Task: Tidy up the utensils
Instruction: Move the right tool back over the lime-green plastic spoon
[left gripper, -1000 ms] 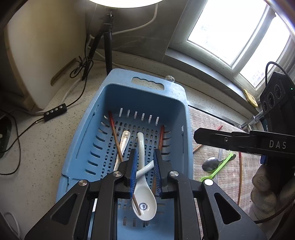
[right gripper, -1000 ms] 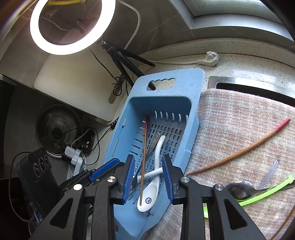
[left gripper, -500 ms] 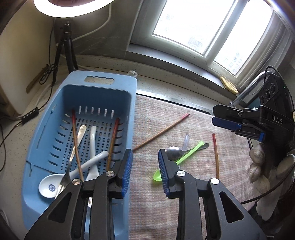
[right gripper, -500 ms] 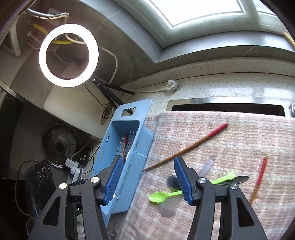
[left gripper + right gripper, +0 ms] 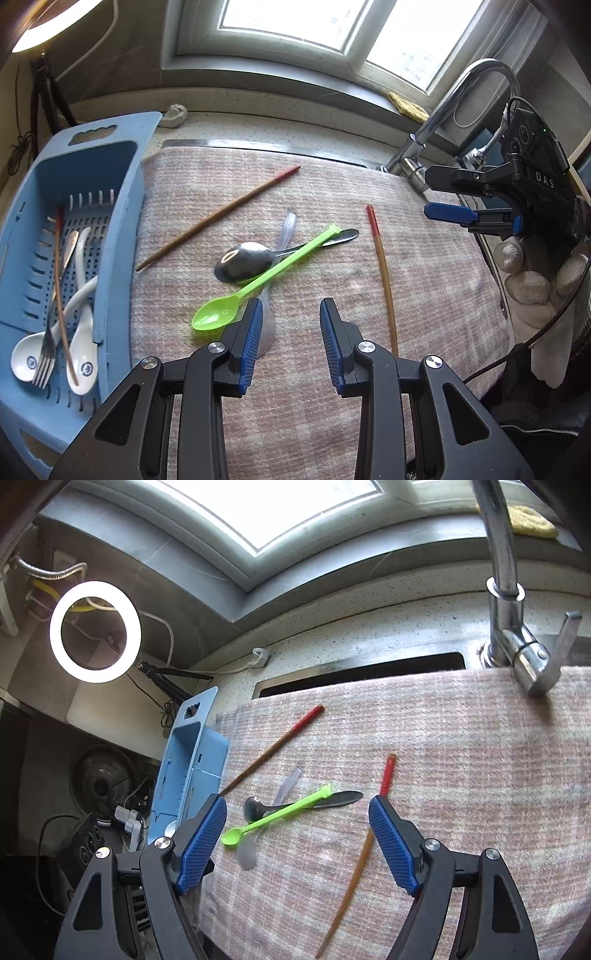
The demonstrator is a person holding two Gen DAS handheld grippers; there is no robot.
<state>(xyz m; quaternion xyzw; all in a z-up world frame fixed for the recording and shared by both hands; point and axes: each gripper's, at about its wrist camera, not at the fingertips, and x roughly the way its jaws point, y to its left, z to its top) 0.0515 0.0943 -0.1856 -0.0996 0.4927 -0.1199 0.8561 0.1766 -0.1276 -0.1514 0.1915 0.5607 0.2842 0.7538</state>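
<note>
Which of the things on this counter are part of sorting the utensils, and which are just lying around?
Part of the job:
blue basket
green plastic spoon
metal spoon
clear plastic spoon
two red-tipped chopsticks

Just lying about:
faucet
ring light
yellow sponge

- The basket [image 5: 122,236] sits left of the cloth [image 5: 424,280].
- A fork [image 5: 46,350] lies inside the basket.
- Spoons [image 5: 243,258] lie crossed mid-cloth, between two chopsticks [image 5: 382,273].
</note>
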